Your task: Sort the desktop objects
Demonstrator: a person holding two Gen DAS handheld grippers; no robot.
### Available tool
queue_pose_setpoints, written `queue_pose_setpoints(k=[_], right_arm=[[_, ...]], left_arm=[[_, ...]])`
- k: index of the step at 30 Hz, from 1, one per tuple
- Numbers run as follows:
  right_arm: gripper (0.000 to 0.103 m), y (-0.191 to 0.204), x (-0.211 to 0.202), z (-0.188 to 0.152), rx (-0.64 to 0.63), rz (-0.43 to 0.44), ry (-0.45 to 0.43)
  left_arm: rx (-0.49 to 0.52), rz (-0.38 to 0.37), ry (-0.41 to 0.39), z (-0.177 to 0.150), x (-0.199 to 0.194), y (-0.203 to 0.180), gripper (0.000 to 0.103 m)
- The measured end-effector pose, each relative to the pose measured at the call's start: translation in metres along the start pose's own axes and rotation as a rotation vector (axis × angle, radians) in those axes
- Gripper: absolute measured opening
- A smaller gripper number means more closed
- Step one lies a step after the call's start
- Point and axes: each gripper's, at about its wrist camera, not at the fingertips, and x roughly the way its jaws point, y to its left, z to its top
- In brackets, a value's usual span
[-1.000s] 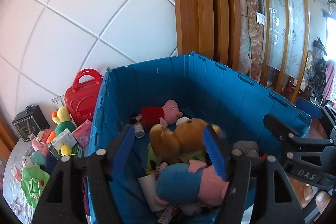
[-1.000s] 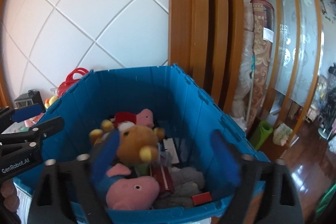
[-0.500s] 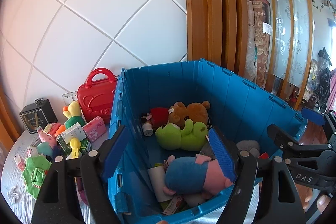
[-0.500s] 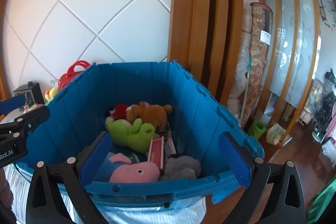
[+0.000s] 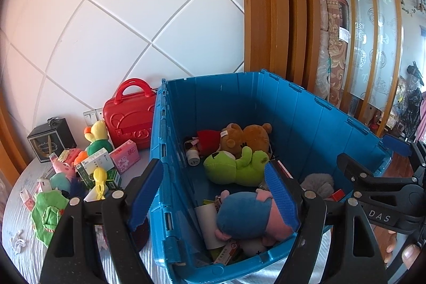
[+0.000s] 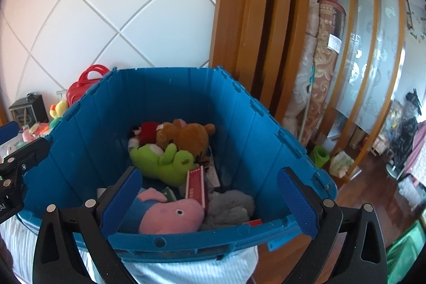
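- Toys and boxes (image 5: 98,164) lie loose on the tabletop (image 5: 24,252), far left.
- Left hand-held gripper (image 5: 213,193): jaws apart, empty, straddling the bin's left wall.
- Blue bin (image 5: 306,119) holds frog (image 5: 234,167), bear (image 5: 247,136), pig (image 6: 170,214).
- Right hand-held gripper (image 6: 210,201): jaws wide apart, empty, near the bin's near rim.

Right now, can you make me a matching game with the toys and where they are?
Things:
1. green frog plush
2. red case
3. pink pig plush
4. black box

Places:
A. inside the blue crate, near its front wall
B. far left on the table, by the wall
C. outside the crate, against its left wall
D. middle of the crate, in front of the brown bear

Pairs: 1-D, 2-C, 3-A, 4-B
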Motion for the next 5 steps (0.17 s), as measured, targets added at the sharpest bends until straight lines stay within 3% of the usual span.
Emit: queue_pose_setpoints(k=[5], right_arm=[[0.103, 0.0036, 0.0012, 0.0012, -0.008, 0.004, 0.002]], left_arm=[[0.001, 0.000, -0.003, -0.0002, 0.0004, 0.0028, 0.078]])
